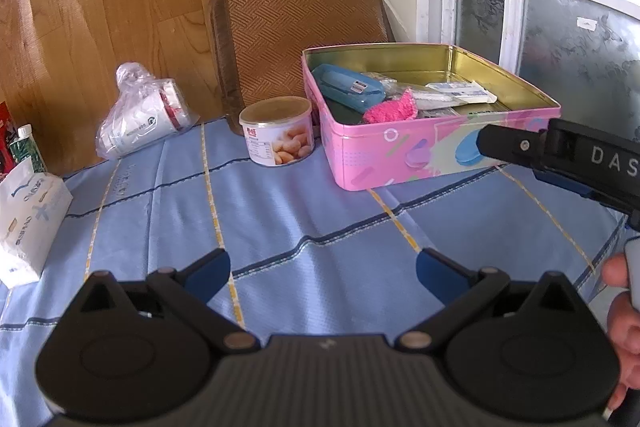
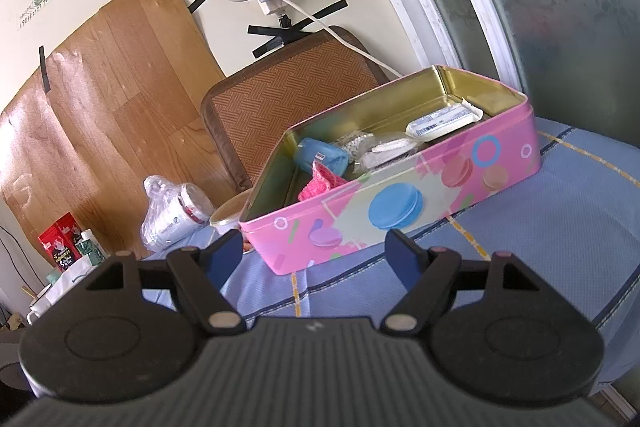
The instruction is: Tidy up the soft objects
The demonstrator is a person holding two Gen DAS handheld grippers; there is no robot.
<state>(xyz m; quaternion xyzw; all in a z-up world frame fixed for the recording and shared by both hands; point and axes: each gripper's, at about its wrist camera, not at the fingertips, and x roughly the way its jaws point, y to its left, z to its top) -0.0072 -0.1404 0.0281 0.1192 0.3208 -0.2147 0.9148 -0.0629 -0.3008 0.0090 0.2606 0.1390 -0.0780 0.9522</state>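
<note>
A pink tin box (image 1: 400, 155) (image 2: 400, 211) stands open on the blue tablecloth (image 1: 280, 219). Inside lie a blue pouch (image 1: 348, 87) (image 2: 320, 155), a pink knitted cloth (image 1: 392, 107) (image 2: 320, 185), clear packets (image 2: 384, 149) and a white wrapped pack (image 1: 460, 93) (image 2: 444, 119). My left gripper (image 1: 322, 269) hovers open above bare cloth, well short of the box. My right gripper (image 2: 316, 255) is open too, empty, just in front of the box's near wall. In the left wrist view the right gripper's body (image 1: 560, 155) juts in from the right.
A round snack can (image 1: 278, 135) sits left of the box. A plastic bag with white cups (image 1: 140, 115) (image 2: 176, 211) lies further left. A tissue pack (image 1: 28, 223) stands at the left edge. A woven brown mat (image 1: 296, 31) leans on the wall behind. A hand (image 1: 624, 323) shows at right.
</note>
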